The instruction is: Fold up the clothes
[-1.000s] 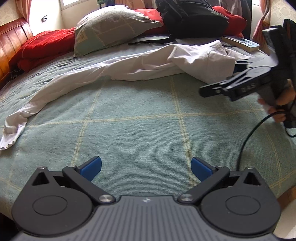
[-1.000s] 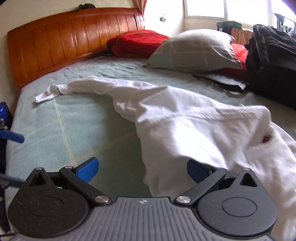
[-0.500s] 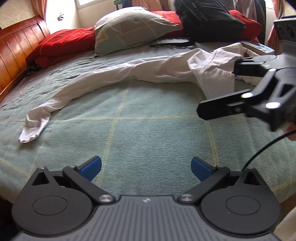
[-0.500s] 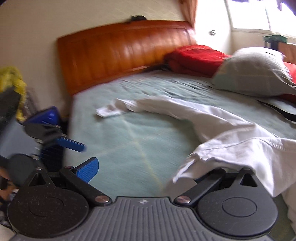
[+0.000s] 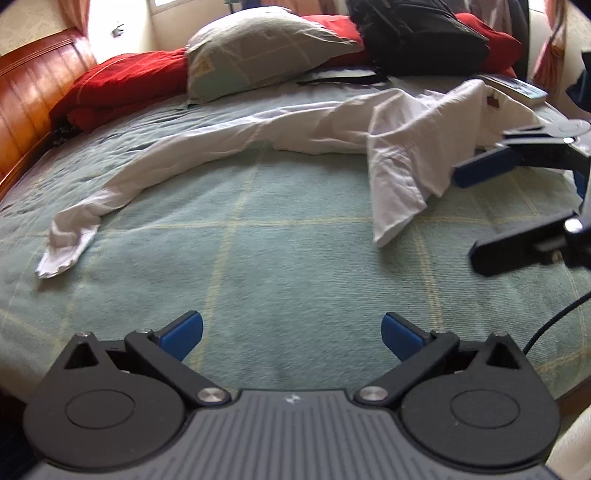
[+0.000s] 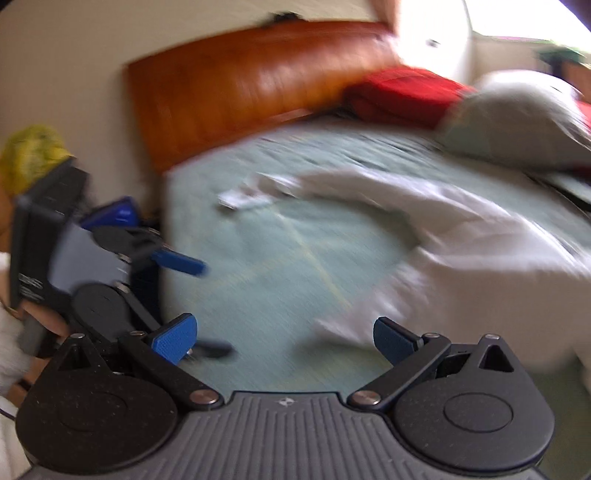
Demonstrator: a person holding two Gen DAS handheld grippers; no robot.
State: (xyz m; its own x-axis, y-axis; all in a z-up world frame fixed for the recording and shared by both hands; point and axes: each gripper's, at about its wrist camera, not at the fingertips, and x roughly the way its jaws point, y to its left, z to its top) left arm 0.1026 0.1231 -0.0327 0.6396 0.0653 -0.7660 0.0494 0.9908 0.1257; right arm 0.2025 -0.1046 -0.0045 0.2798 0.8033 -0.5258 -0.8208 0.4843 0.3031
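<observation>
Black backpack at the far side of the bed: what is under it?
The backpack rests on a red blanket, showing at its right, with its strap trailing onto the green bedspread. Anything beneath is hidden.

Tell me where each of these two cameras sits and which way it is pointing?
Left wrist: sits on the left gripper, looks across the green bedspread to the white garment, pillow and backpack; its fingers spread, with the right gripper at the right edge.
Right wrist: sits on the right gripper, faces the wooden headboard, blurred; the left gripper and a hand show.
Shared: bedspread, garment, pillow, red bedding, each other's gripper.
</observation>
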